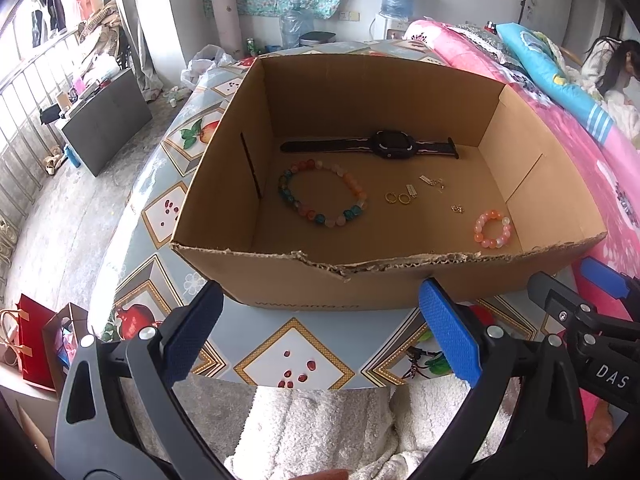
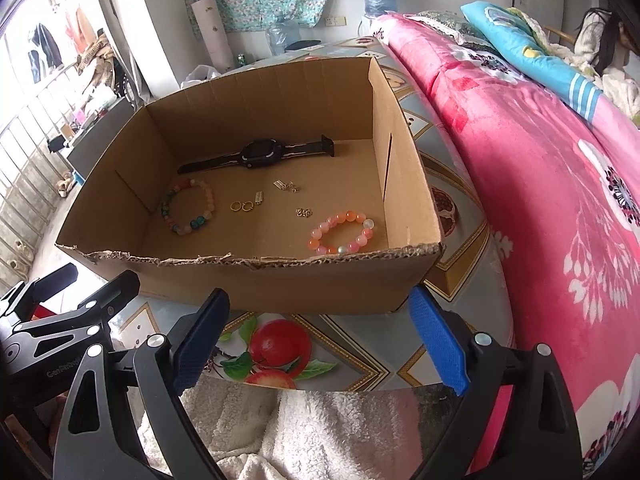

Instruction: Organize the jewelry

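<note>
Left wrist view: left gripper (image 1: 320, 320) hovers before the near wall of the cardboard box (image 1: 400, 280), jaws spread wide, nothing between them. The right gripper (image 1: 580, 304) shows at the right edge, apart from the box; its jaw gap can't be read from here. The box sits on a table with a fruit-print cloth (image 1: 296, 352). All jewelry lies loose on the box floor: a black watch (image 1: 394, 145) along the far wall, a large multicolour bead bracelet (image 1: 322, 194) left of centre, two gold rings (image 1: 397, 197) side by side, a small silver charm (image 1: 411, 190) just beside them, a silver chain piece (image 1: 432, 181) nearer the watch, a small gold cluster (image 1: 457, 208) to the right, and a small pink-orange bead bracelet (image 1: 493, 229) near the front right corner.

Right wrist view: right gripper (image 2: 318, 320) also hangs short of the box's (image 2: 280, 284) near wall, jaws wide apart, empty. Same layout: watch (image 2: 256, 154) at the back, multicolour bracelet (image 2: 188, 206) left, rings (image 2: 242, 206), charm (image 2: 259, 197), chain piece (image 2: 287, 186), gold cluster (image 2: 304, 212), pink bracelet (image 2: 343, 232) front right. A pink floral blanket (image 2: 540, 160) lies to the right of the table.

Judgement: everything sits inside the box, spaced apart, nothing on the table outside. No dividers or separate containers show, so whether sorting is finished or only starting can't be told; neither gripper is engaged with any item.
</note>
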A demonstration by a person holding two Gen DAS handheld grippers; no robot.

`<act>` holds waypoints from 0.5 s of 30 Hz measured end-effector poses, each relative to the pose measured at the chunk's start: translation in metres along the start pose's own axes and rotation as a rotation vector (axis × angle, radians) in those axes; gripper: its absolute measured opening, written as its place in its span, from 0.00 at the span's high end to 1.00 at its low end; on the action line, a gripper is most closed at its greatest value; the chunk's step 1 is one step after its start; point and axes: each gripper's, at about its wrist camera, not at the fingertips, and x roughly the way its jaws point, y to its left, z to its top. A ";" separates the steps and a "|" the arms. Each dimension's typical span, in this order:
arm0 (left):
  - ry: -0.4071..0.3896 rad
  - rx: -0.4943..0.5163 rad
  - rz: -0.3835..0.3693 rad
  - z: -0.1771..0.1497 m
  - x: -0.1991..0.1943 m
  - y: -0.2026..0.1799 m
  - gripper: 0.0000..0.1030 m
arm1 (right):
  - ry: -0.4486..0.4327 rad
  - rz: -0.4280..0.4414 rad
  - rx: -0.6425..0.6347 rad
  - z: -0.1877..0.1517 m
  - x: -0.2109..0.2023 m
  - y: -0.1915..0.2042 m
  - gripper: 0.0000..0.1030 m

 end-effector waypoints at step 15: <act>0.002 0.005 0.005 0.001 -0.004 -0.001 0.08 | 0.003 -0.004 0.001 0.000 0.000 0.000 0.14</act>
